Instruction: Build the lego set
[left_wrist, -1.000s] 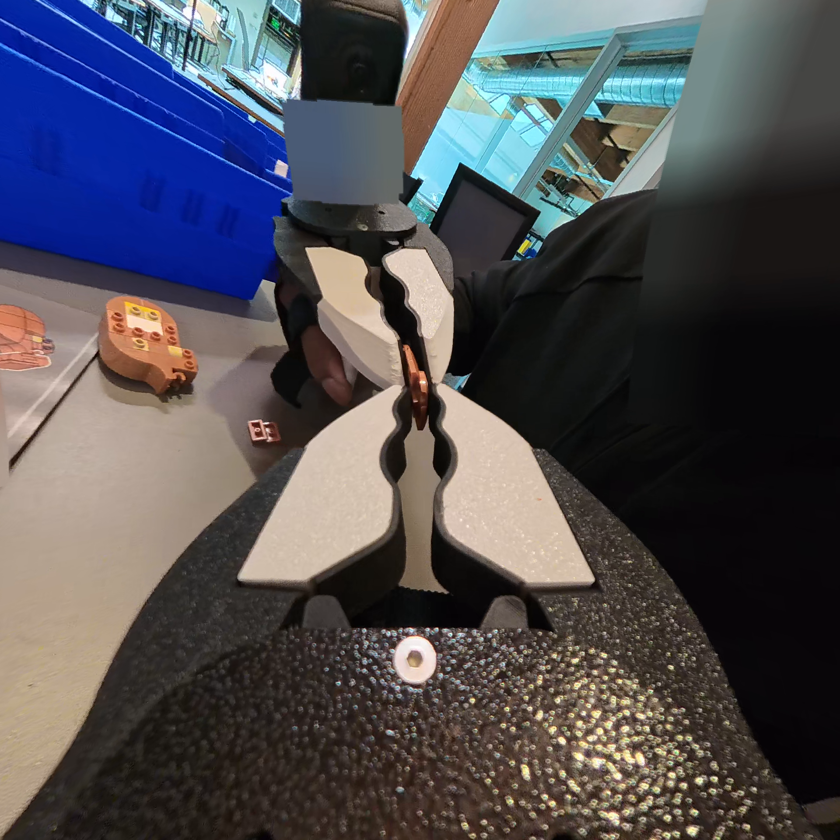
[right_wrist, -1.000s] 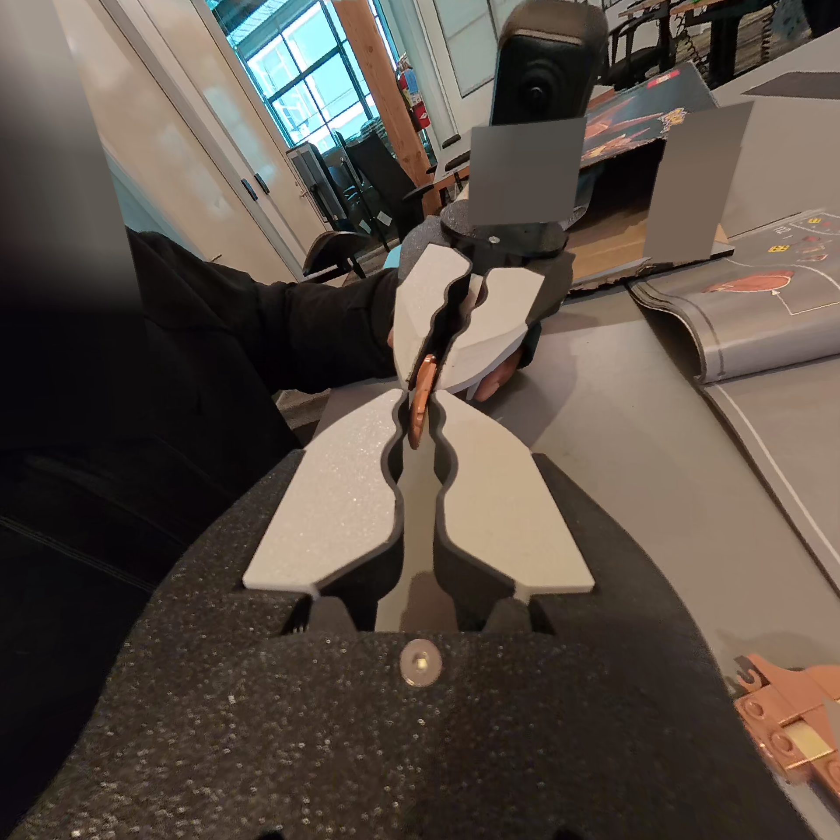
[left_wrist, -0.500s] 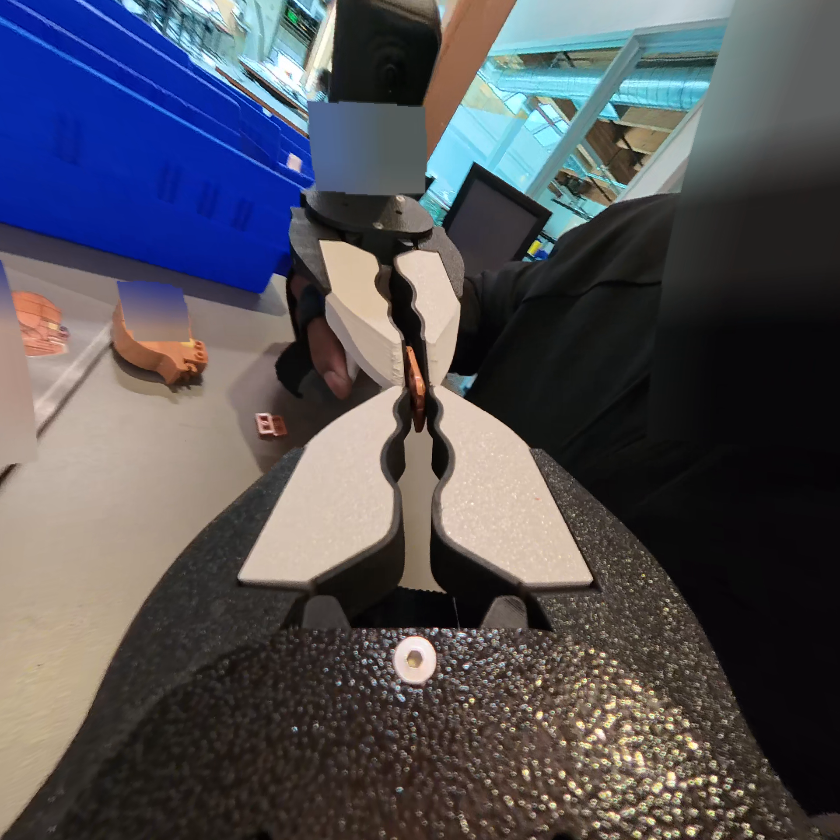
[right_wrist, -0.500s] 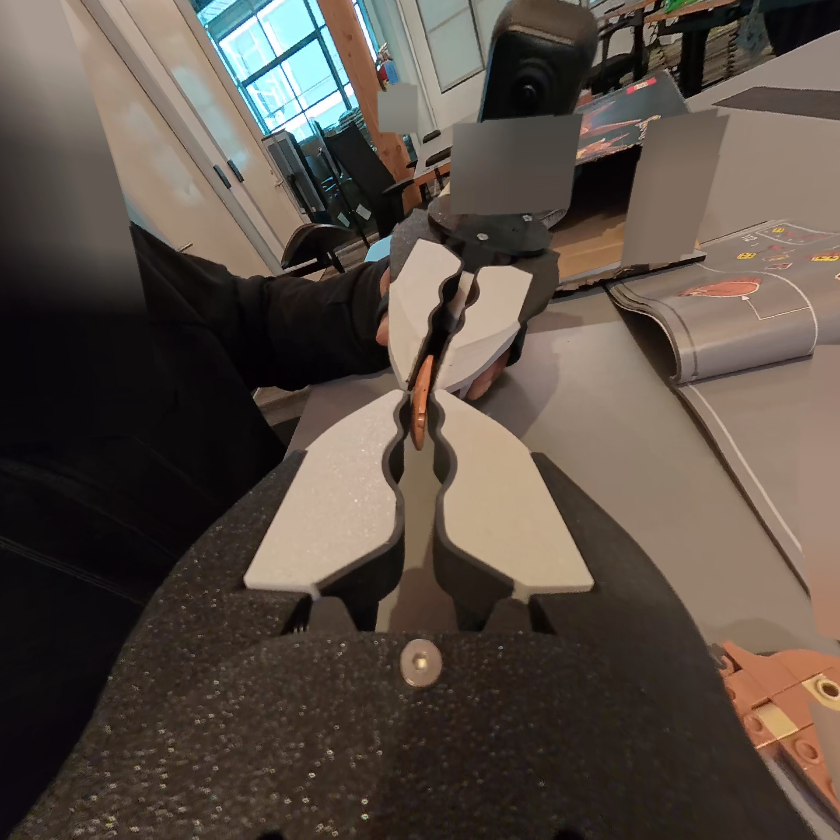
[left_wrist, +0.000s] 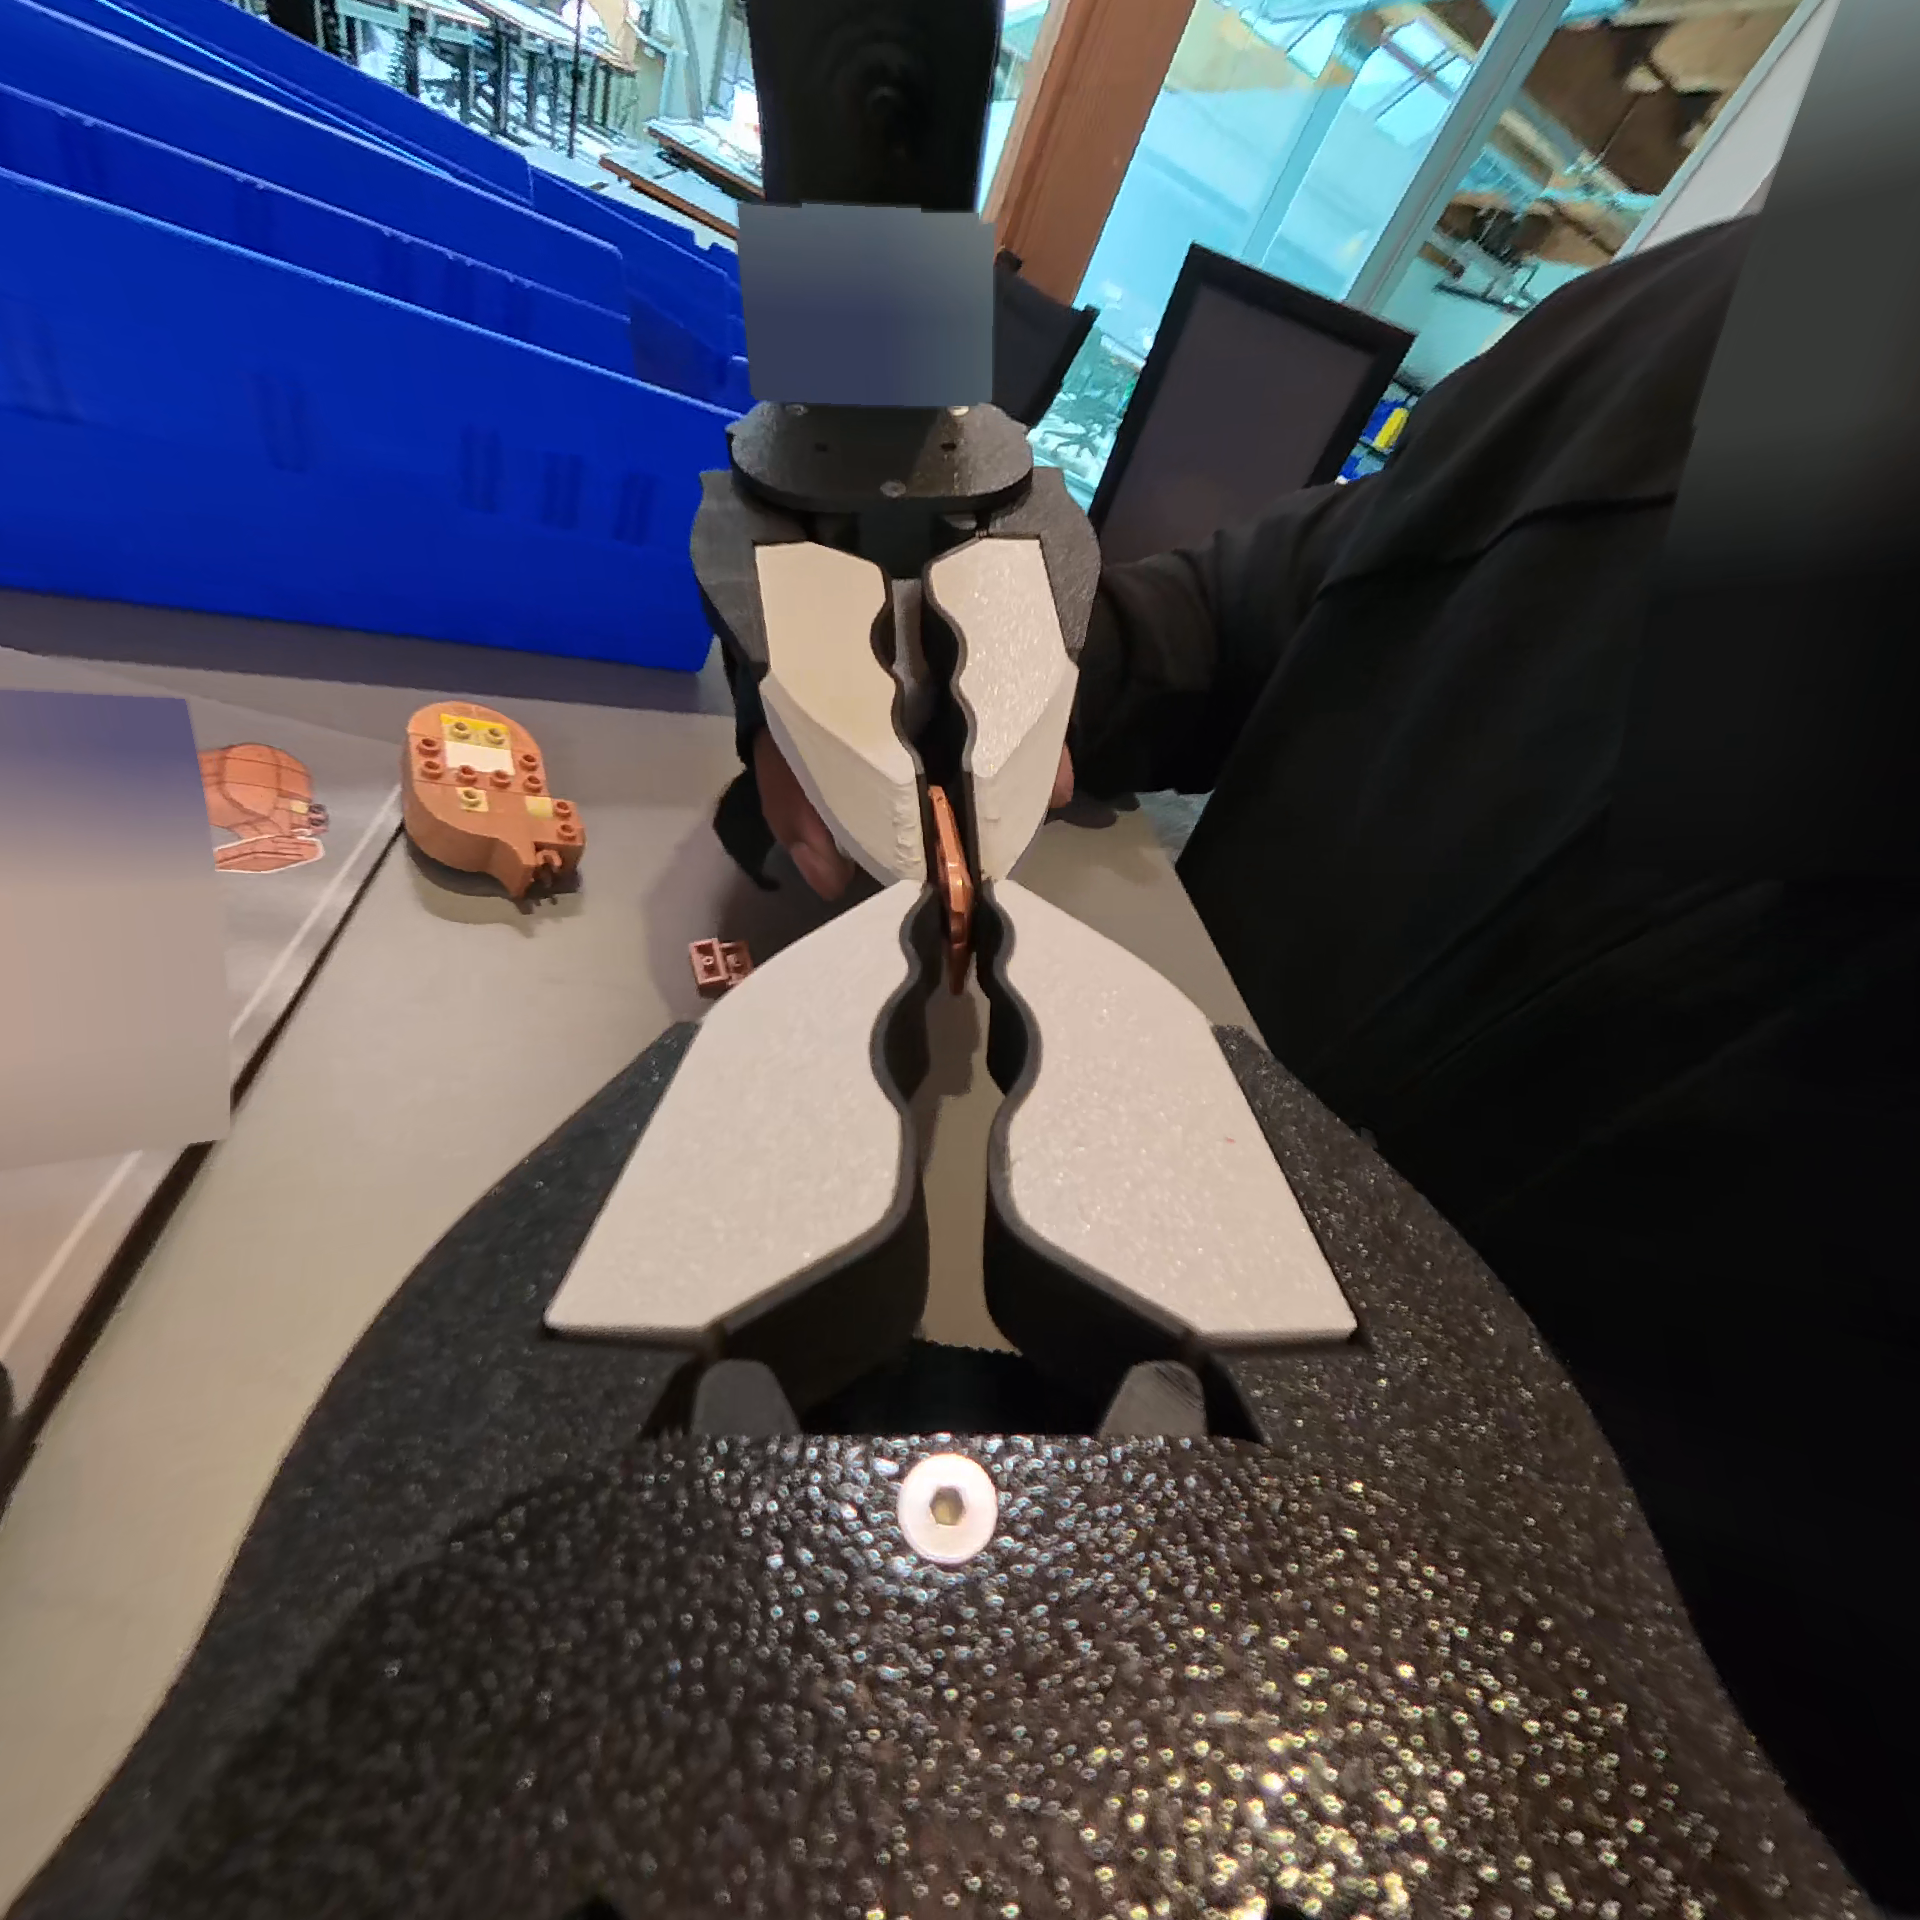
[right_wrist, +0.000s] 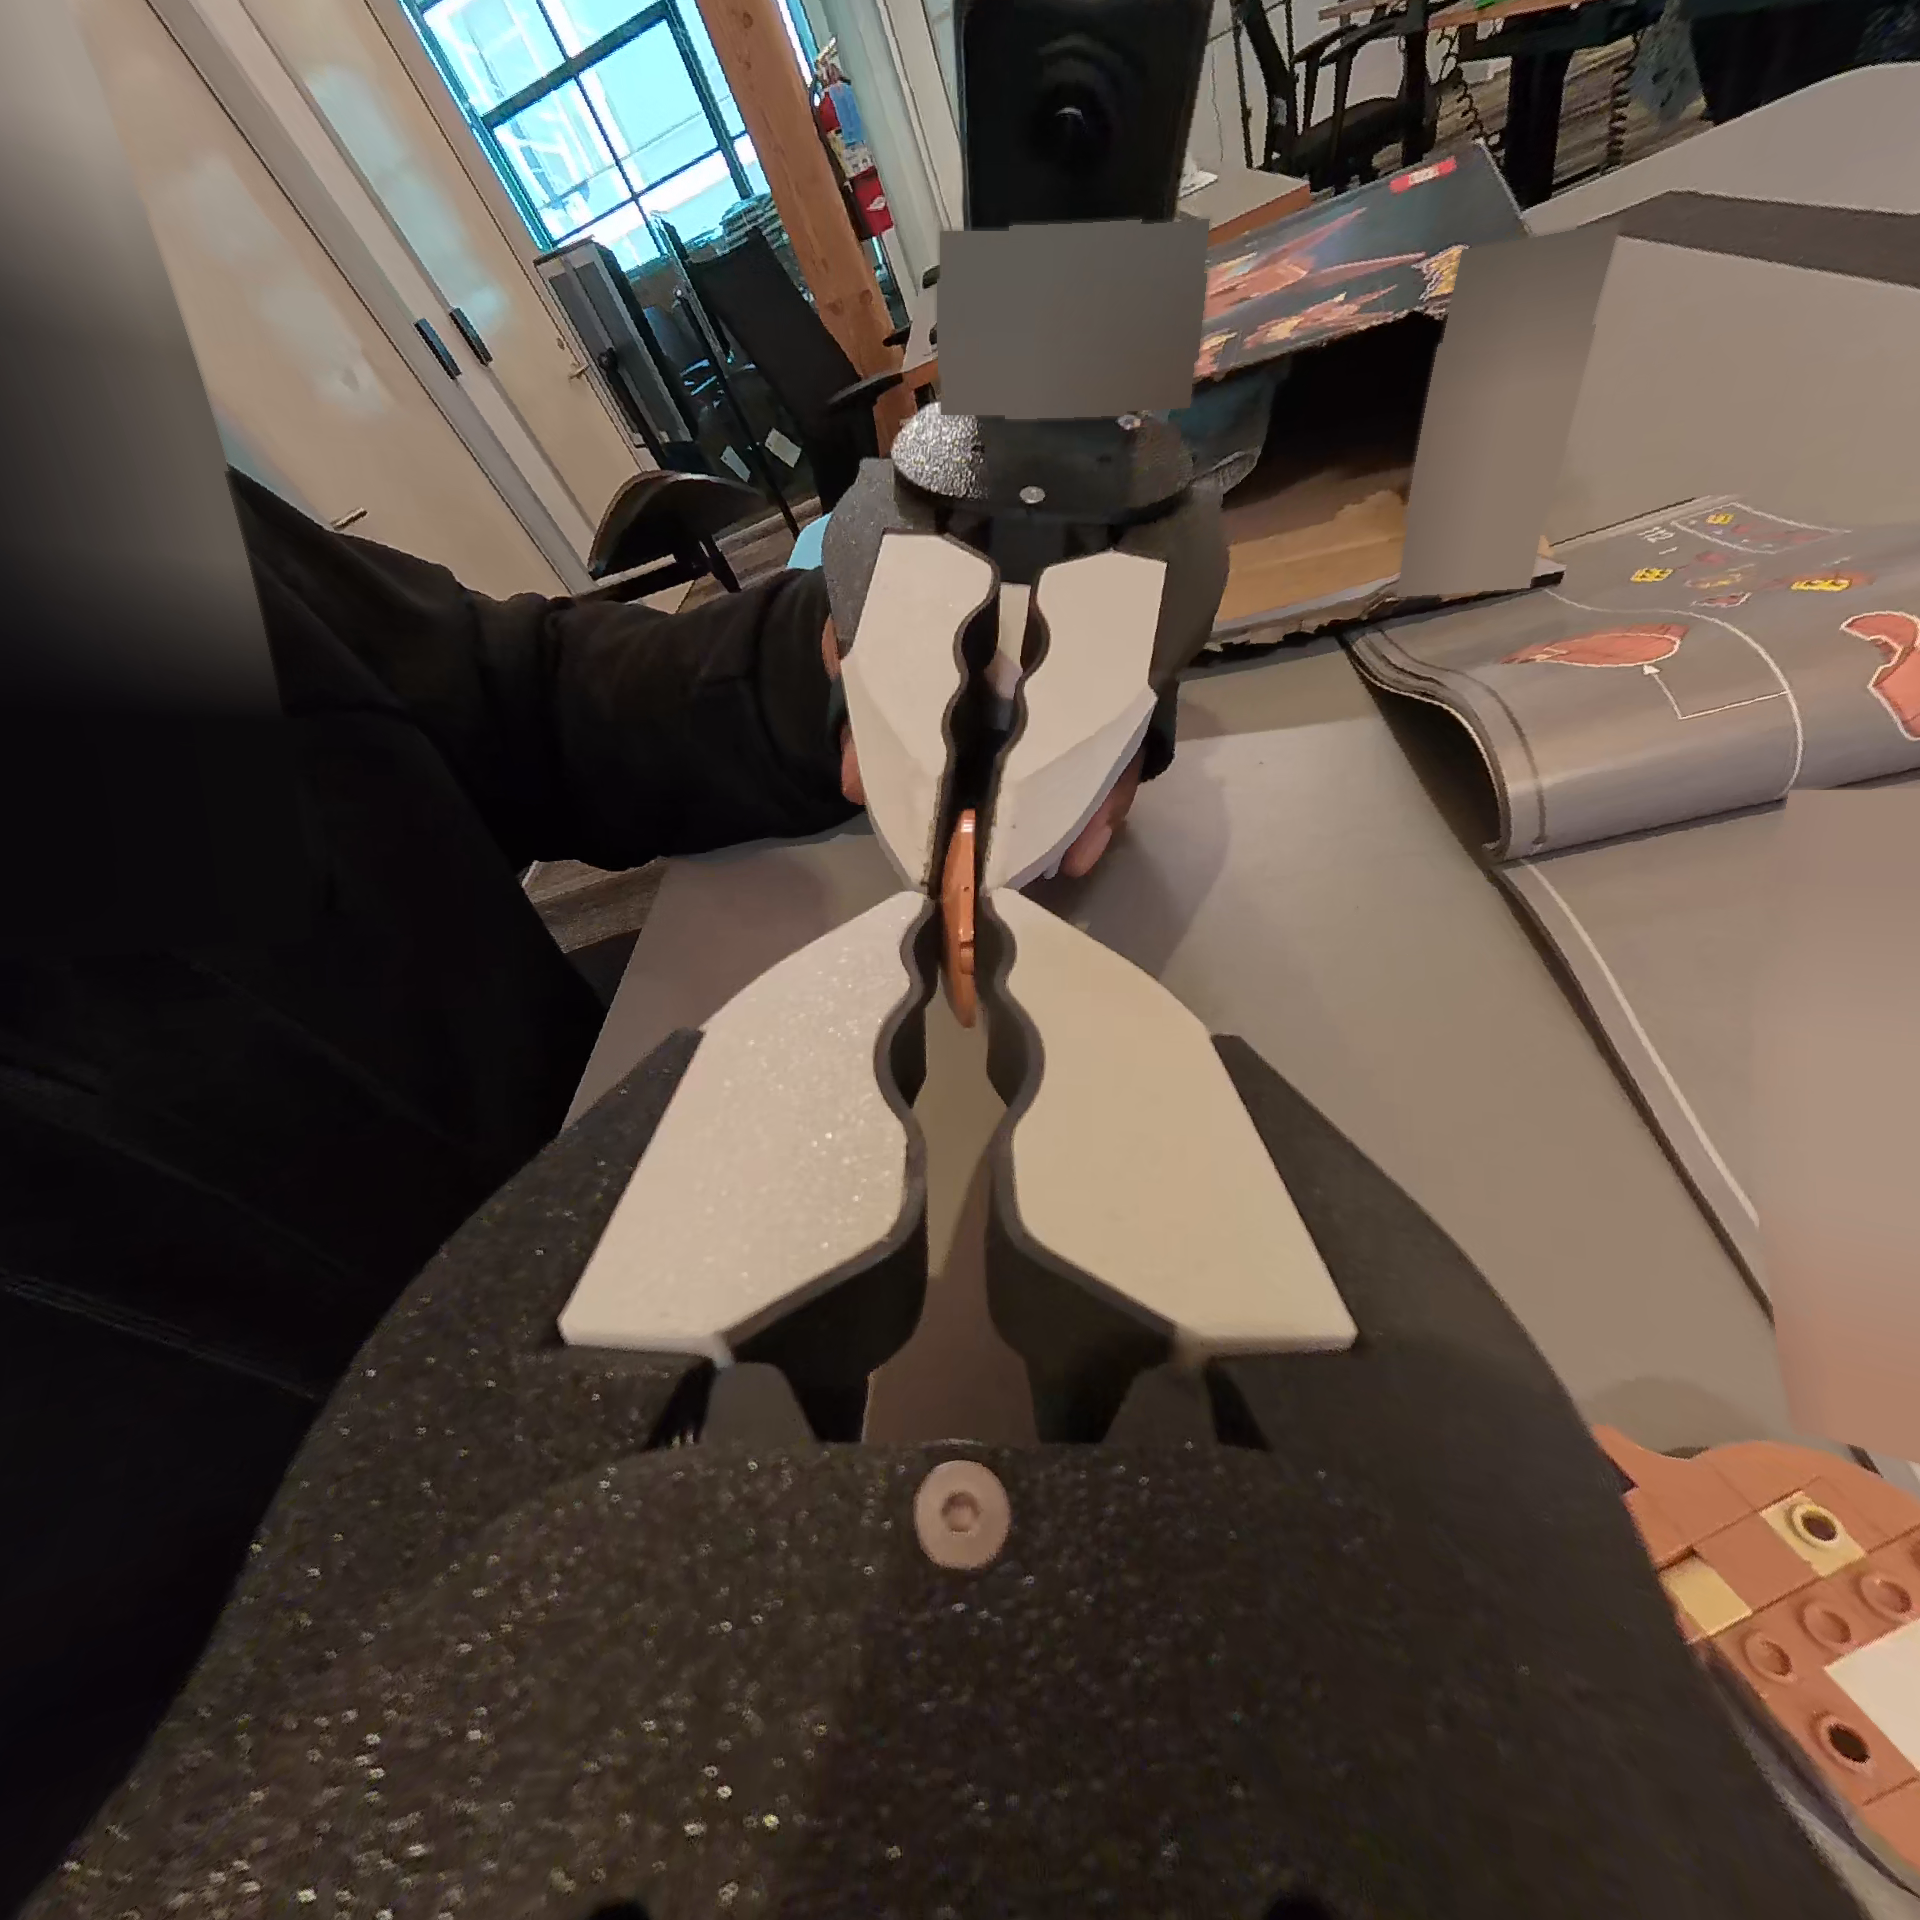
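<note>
My two grippers meet tip to tip above the grey table. Both are shut on one thin brown lego plate (left_wrist: 956, 940), held on edge between them. In the left wrist view my left gripper (left_wrist: 951, 899) reaches up from below and my right gripper (left_wrist: 940, 842) points back at it. In the right wrist view my right gripper (right_wrist: 961, 904) is below, the left gripper (right_wrist: 961, 852) faces it, and the plate (right_wrist: 961, 966) sits between their fingers. A rounded brown lego assembly (left_wrist: 483, 800) lies on the table to the left; it also shows in the right wrist view (right_wrist: 1787, 1621).
A small brown lego piece (left_wrist: 717, 961) lies on the table near the gripper tips. An open instruction booklet (right_wrist: 1662, 707) and the set's box (right_wrist: 1351, 281) lie beyond. Blue bins (left_wrist: 312, 416) line the far side. A person in black sleeves sits at the table edge. The grippers are tip to tip, or close to it.
Both grippers have stayed shut on the plate and swung together a little. The brown assembly now shows larger at the right wrist view's bottom right corner.
</note>
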